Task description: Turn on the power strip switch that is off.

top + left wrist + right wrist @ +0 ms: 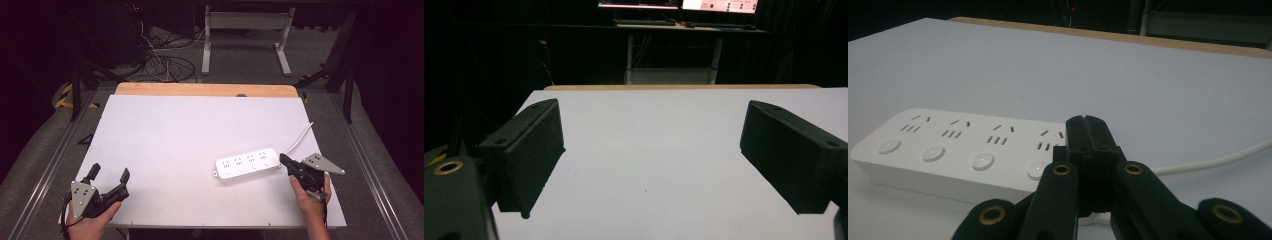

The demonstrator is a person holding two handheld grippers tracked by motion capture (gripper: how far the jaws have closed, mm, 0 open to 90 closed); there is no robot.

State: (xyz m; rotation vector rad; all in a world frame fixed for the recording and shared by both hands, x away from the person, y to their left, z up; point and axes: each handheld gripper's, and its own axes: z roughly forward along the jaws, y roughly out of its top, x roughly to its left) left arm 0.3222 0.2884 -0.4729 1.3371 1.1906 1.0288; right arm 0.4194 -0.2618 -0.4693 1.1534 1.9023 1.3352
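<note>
A dim lab is showing itself: cables (160, 60) tangling on the floor, monitors (679, 4) glowing at the far side.

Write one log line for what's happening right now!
left gripper: open, idle | right gripper: shut, at power strip cord end | table: white

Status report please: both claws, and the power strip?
Left claw open, empty, near table's left corner. Right claw shut, tips at the cord end of the white power strip. Nothing in the way.
</note>
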